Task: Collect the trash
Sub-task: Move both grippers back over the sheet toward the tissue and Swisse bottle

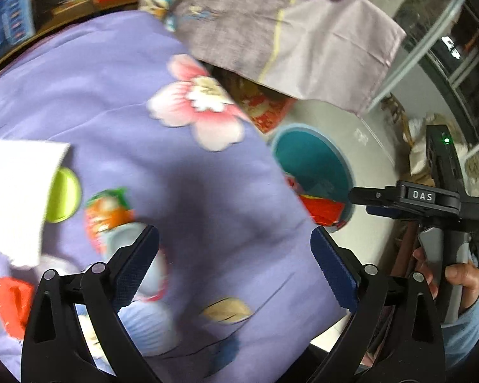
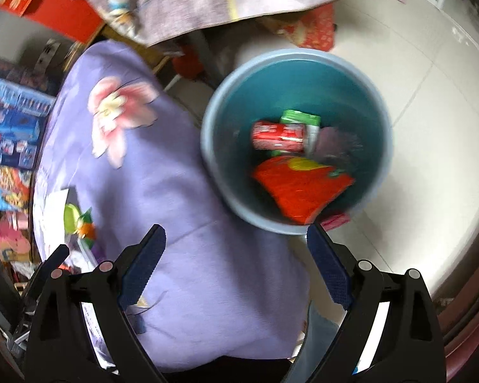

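Judging by what lies in reach, the next pieces of trash sit at the left of the purple floral cloth [image 1: 137, 146] that covers the surface: a white paper [image 1: 19, 198], a lime-green disc [image 1: 65, 194] partly under its edge, an orange-and-green wrapper [image 1: 108, 214] just beside that, and a red scrap [image 1: 8, 300] nearer the left tool [image 1: 234, 268]. Motion blur hides their finer shape. All look light and limp, apt to crumple or slide on the smooth cloth, not break. The wrapper is best pinched across its bunched middle, where a fold gives the pads something to bite. The paper wants taking by a free corner or edge, since flat sheet offers no grip and the cloth beneath may be caught with it.

The left tool hangs over the cloth, jaws spread wide, nothing between them. The right tool [image 2: 236, 265] is likewise wide apart and empty, poised at the cloth's edge over the teal bin [image 2: 213, 146] on the tiled floor [image 2: 430, 95]. The bin holds a red can [image 2: 277, 135], a green carton [image 2: 300, 118], a greyish crumpled piece and a big red bag [image 2: 303, 188]. The can is the one stiff, slick item; it already lies in the bin.
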A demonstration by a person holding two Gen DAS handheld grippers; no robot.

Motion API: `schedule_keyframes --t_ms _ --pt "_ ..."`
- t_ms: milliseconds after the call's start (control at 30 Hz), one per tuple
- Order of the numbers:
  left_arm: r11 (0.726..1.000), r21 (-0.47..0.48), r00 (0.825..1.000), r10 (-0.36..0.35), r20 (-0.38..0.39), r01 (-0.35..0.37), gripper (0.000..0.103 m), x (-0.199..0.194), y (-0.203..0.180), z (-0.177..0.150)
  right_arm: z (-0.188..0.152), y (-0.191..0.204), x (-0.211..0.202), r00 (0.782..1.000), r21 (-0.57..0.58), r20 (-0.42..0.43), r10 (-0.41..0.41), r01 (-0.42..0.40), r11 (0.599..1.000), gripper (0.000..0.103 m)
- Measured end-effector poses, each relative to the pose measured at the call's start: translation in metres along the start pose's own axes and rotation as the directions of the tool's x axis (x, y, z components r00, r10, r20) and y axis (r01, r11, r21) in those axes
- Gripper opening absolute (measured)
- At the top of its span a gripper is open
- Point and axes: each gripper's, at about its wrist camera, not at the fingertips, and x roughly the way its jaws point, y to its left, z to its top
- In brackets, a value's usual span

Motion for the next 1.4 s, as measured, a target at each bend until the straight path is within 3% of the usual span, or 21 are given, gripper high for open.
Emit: schedule_keyframes --t_ms 200,433,700,900,1167,1400 --pt "0.995 -0.081 0.997 0.058 0.046 -0.054 0.096 -0.039 0.061 -0.022 -0.012 0.068 0.014 1.000 -0.109 -0.027 0.002 -0.005 0.994 0.086" --pt "0.970 -0.216 0.984 0.135 0.114 -0.108 0.097 -0.089 0.139 -0.056 -0.034 0.157 0.033 0.999 -0.276 -0.047 -0.001 -0.012 0.961 0.086" --pt "0.923 -0.363 0.971 0.192 0.142 -0.129 0.098 -0.124 0.219 -0.085 -0.057 0.286 0.068 0.998 -0.568 -0.058 -0.022 -0.015 0.823 0.086" --pt "0.887 -0.440 0.967 0.217 0.135 -0.138 0.098 -0.133 0.263 -0.102 -0.063 0.359 0.110 0.993 -0.680 -0.104 -0.057 -0.029 0.732 0.086" --pt "0.861 -0.486 0.968 0.228 0.103 -0.151 0.098 -0.127 0.296 -0.104 -0.050 0.407 0.152 0.991 -0.728 -0.096 -0.090 -0.008 0.685 0.086" --pt "0.855 -0.499 0.975 0.207 0.079 -0.141 0.098 -0.117 0.303 -0.107 -0.048 0.414 0.177 0.990 -0.744 -0.075 -0.118 0.024 0.667 0.088"
